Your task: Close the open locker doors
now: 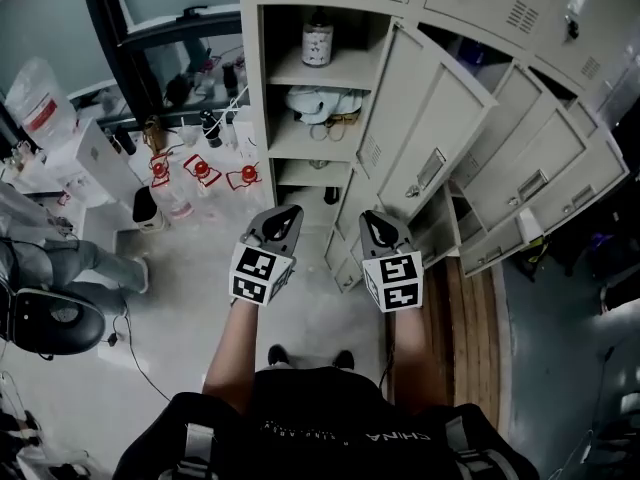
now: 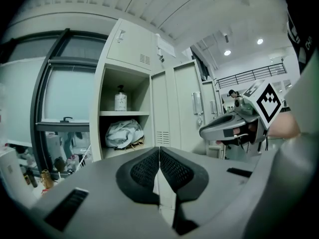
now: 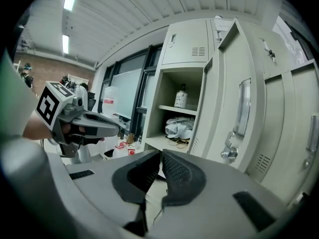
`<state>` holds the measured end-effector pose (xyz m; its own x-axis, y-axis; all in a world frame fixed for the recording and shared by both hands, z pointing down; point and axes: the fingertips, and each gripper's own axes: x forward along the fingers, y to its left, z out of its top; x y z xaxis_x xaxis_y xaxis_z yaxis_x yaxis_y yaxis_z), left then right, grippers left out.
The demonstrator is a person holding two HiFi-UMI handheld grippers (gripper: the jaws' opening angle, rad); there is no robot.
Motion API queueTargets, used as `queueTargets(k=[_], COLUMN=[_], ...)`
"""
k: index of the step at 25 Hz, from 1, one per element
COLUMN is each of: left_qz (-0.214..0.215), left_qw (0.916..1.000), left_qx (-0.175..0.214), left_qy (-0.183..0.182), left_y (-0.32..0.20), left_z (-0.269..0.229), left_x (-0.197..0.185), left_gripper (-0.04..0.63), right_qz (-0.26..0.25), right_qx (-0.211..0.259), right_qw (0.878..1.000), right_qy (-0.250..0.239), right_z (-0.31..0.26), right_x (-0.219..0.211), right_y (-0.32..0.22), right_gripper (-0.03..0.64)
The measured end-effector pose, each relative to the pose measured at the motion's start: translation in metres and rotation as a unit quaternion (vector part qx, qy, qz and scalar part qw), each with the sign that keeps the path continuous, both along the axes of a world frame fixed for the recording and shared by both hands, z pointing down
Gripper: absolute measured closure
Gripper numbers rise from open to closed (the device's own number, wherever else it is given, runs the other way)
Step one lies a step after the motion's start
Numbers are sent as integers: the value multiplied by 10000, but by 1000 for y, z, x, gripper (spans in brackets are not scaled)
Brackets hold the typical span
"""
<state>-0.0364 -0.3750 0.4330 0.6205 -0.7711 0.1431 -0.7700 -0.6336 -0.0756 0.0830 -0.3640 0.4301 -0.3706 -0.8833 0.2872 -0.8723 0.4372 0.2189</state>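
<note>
Left tool (image 1: 288, 211), right tool (image 1: 373, 217) closed, empty

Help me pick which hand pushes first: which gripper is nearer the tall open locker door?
Right. The right gripper is close in front of the open locker door, near its lower edge. The left gripper sits farther left, facing the open shelves.

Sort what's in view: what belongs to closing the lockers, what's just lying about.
Job:
tall beige metal locker door, standing open
further open beige doors beside it
left gripper
right gripper

Lying about:
white bottle, top shelf
crumpled white cloth below
black chair
</note>
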Motion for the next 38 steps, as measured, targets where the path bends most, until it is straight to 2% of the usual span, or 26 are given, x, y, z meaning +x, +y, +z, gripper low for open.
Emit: queueTargets(k=[6, 14, 19, 24, 27, 29, 31, 33, 38], left_qz=[-96, -147, -18, 263, 533, 728, 907, 1066, 1284], left_qw=[9997, 9996, 9997, 9995, 9984, 9972, 9957, 9941, 9916], left_qx=[191, 156, 133, 126, 163, 186, 203, 193, 111], left_qy=[-72, -161, -182, -89, -38, 19, 13, -48, -61], left_y=[-6, -12, -15, -16, -15, -14, -12, -10, -6], left_z=[-19, -13, -12, -11, -13, -16, -16, -13, -7], left_x=[15, 11, 22, 54, 82, 102, 122, 139, 166], left_gripper=[575, 575, 575, 575, 575, 574, 574, 574, 574], right_qz=[-136, -246, -240, 64, 360, 463, 418, 380, 285], right_qx=[193, 193, 745, 1385, 1588, 1556, 1340, 1132, 792], right_qw=[9997, 9994, 9944, 9823, 9756, 9732, 9731, 9743, 9811], right_qy=[-20, -174, -715, -1256, -1470, -1627, -1825, -1909, -1743], right_z=[-21, -22, -59, -107, -121, -121, -114, -105, -87], right_x=[11, 5, 16, 61, 93, 111, 121, 125, 128], right_y=[-13, -15, -6, 9, 13, 13, 9, 4, -9], right_gripper=[577, 577, 575, 575, 574, 564, 495, 482, 480])
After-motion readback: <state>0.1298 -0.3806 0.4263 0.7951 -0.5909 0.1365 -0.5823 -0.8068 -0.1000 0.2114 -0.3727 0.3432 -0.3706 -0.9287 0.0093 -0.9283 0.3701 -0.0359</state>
